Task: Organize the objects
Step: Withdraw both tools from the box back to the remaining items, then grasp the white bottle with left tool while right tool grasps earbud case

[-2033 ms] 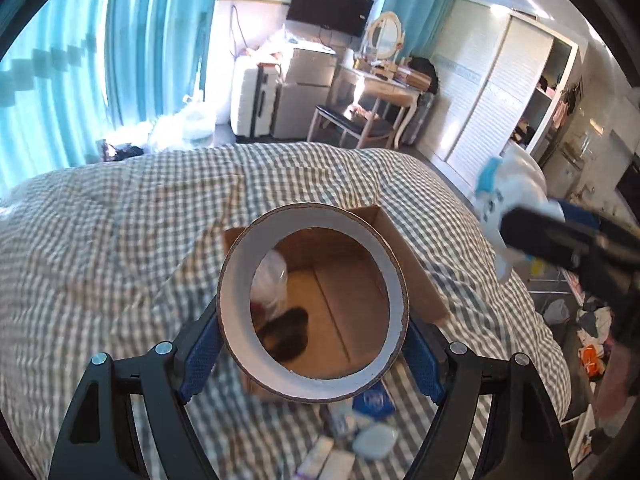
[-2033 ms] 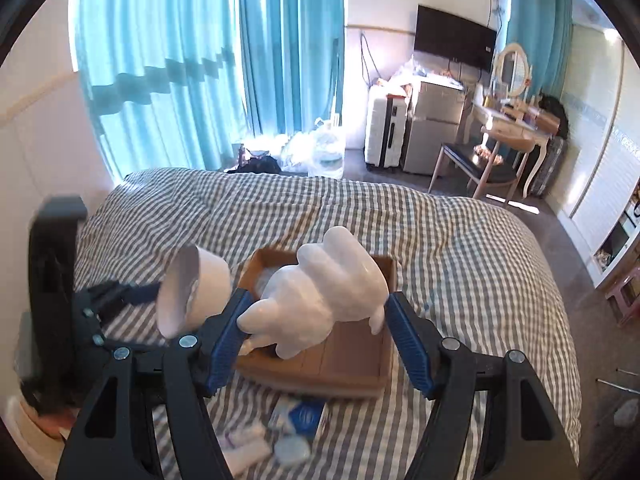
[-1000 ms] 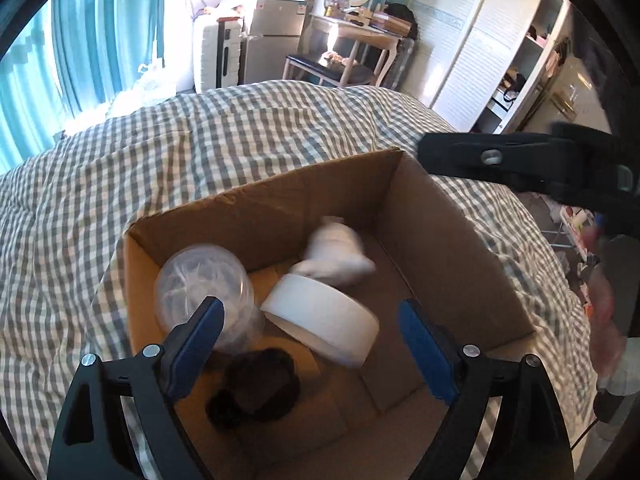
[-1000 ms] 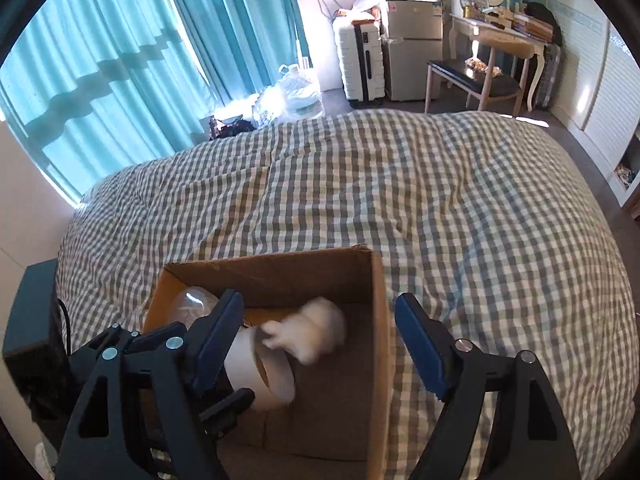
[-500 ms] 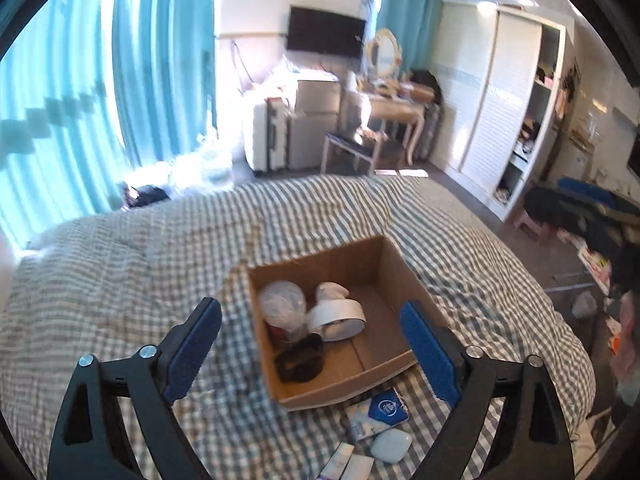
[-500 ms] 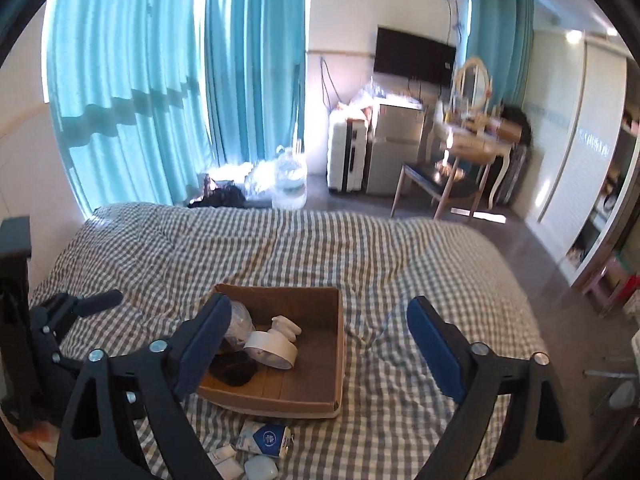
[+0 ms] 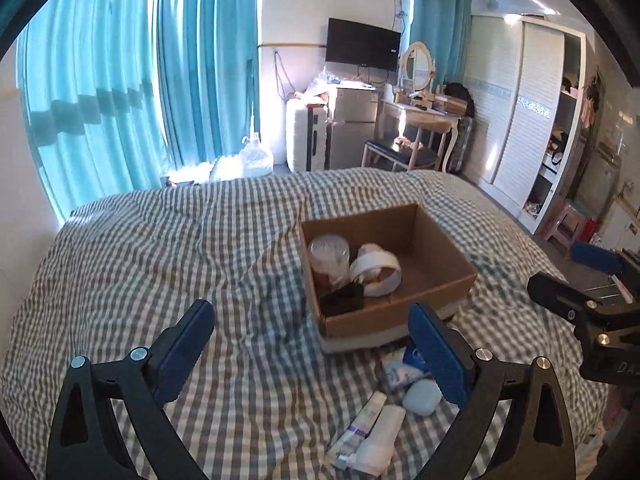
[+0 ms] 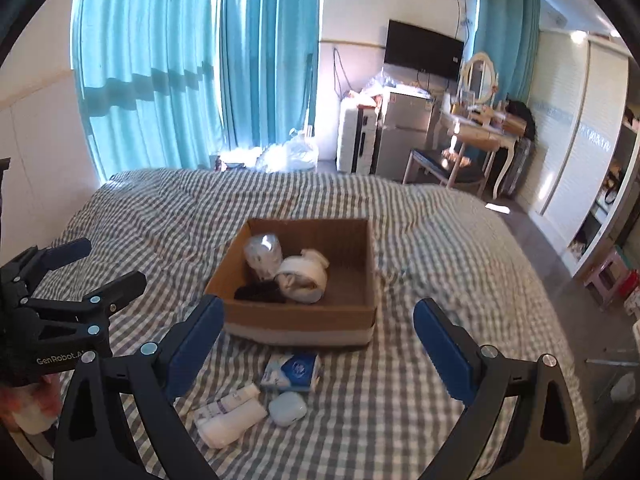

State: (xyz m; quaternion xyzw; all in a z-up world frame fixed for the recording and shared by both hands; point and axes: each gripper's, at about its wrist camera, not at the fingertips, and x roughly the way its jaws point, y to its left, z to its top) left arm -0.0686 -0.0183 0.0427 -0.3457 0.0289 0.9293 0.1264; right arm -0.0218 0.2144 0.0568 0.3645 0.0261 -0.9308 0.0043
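**Desk:** Brown cardboard, a checked quilt — what am I looking at?

**Operator:** An open brown cardboard box (image 8: 298, 312) sits mid-bed on the grey-and-white gingham quilt (image 8: 460, 248), and I am holding both claws above its near side. My left gripper (image 7: 316, 344) stands wide with nothing between its blue pads (image 7: 182, 346); my right gripper (image 8: 318, 344) is equally wide and equally bare.

**Desk:** What is in the box?

**Operator:** Four things, crowded into the left half: a clear plastic lidded jar (image 8: 264, 256), a white roll of tape (image 8: 304, 276) lying on its side against it, a small white figure (image 8: 316, 258) behind the roll, and a black bundle (image 8: 260, 292) at the near wall. The right half of the floor is bare cardboard, which I judge leaves room for the rest.

**Desk:** And the rest?

**Operator:** Lying in a loose cluster on the quilt just in front of the box: a blue-and-white tissue packet (image 8: 292, 370), a pale blue rounded case (image 8: 287, 409), and two white tubes (image 8: 230, 414) side by side. They are near enough that a short lift clears the box wall.

**Desk:** Why hang back?

**Operator:** With jaws spread and high, I can see the whole cluster. The soft quilt gives, so I expect a flat packet to need a low, careful pinch.
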